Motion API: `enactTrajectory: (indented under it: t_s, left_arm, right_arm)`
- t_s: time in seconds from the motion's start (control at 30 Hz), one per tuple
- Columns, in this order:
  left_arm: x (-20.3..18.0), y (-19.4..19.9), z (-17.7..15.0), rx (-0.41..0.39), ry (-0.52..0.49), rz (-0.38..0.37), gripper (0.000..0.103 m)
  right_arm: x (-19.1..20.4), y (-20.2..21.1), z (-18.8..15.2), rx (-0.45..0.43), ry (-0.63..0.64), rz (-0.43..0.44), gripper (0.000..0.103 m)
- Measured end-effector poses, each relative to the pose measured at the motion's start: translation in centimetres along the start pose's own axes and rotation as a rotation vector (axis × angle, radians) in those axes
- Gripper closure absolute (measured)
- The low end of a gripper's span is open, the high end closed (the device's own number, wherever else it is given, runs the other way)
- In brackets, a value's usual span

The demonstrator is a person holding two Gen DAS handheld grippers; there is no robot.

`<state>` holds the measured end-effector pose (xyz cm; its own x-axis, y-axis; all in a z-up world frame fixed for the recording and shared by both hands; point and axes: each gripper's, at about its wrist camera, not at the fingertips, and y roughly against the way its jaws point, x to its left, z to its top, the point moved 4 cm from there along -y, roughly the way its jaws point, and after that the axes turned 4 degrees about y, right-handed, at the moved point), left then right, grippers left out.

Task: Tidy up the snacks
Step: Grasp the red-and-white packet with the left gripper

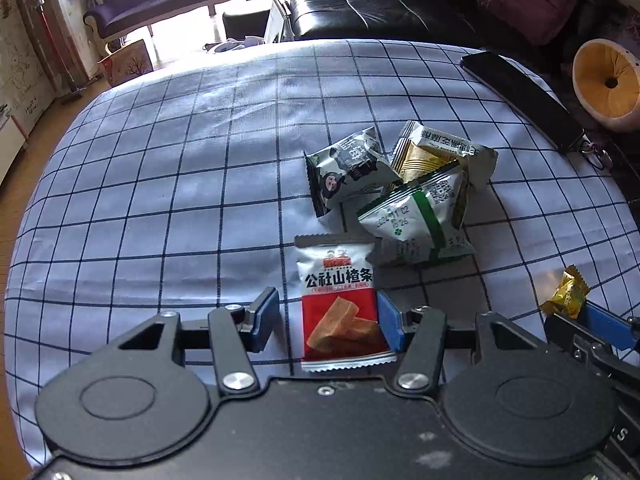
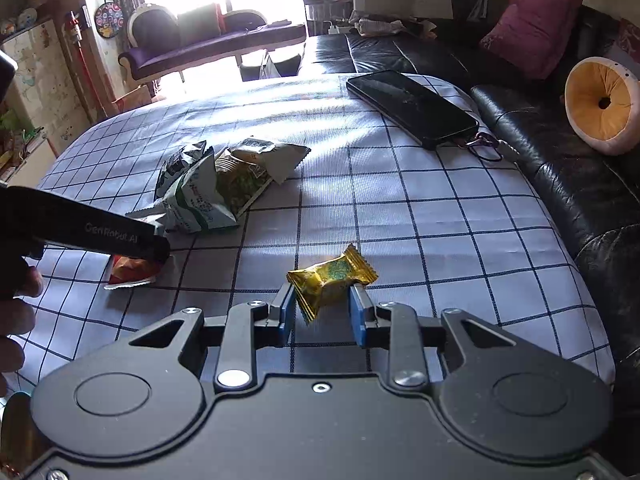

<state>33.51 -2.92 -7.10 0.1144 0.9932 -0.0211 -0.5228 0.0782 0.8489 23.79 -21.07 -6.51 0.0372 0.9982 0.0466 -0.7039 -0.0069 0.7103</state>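
Left gripper (image 1: pixel 328 322) angled down over the checked tablecloth (image 1: pixel 160 168), jaws roughly half open. Red-and-white hawthorn-strip packet (image 1: pixel 340 304) lying flat between the blue pads — right pad (image 1: pixel 390 322) against the packet's edge, left pad (image 1: pixel 266 312) standing clear of it with bare cloth showing in the gap. No squeeze, then; packet resting on the cloth, not lifted.

Right gripper (image 2: pixel 322 312) likewise tilted down, jaws part open, narrower than the left. Small gold-wrapped candy (image 2: pixel 332 280) sitting between the fingertips, tilted, one crimped end poking past the left pad (image 2: pixel 285 314). Right pad (image 2: pixel 358 316) close beside the wrapper; contact on either side too fine to tell. Candy seemingly on the cloth rather than carried.

Beyond the hawthorn packet, a loose pile of three more snacks, overlapping one another: black-and-white cartoon packet (image 1: pixel 346 170) on the left, gold-and-white sesame packet (image 1: pixel 444 152) behind, green-striped white packet (image 1: pixel 420 220) in front, nearly touching the hawthorn packet's top corner. Gold candy well apart from the pile, off to the right near the cloth's near edge.

Dark phone (image 2: pixel 412 108) at the far right of the cloth — cord and ring trailing off toward the black leather sofa (image 2: pixel 560 168).
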Motion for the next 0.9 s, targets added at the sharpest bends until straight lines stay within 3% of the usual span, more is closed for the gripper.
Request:
enactTrajectory:
  t_s: [0.1,0.57,0.8,0.83,0.9]
  left_arm:
    - [0.6,0.0,-0.2,0.004,0.01,-0.012,0.045]
    - [-0.1,-0.7,0.6,-0.023,-0.006,0.0,0.045]
    - [-0.1,-0.8,0.6,-0.022,0.001,-0.002,0.046]
    - [-0.1,-0.7,0.6,-0.023,0.005,-0.007,0.049]
    - [-0.1,-0.5,0.6,-0.034,0.007,-0.011,0.064]
  right_arm:
    - [-0.1,0.1,-0.1,-0.001,-0.021,0.019,0.059]
    - [-0.8,-0.4,0.8,0.026,-0.155,0.079,0.057]
    - [0.4,-1.3,1.1,0.028,-0.102,0.024,0.056]
    - [0.7,-1.3,1.0,0.021,-0.076,0.007,0.056]
    - [1.2,-1.3,0.9,0.005,-0.031,-0.029,0.062]
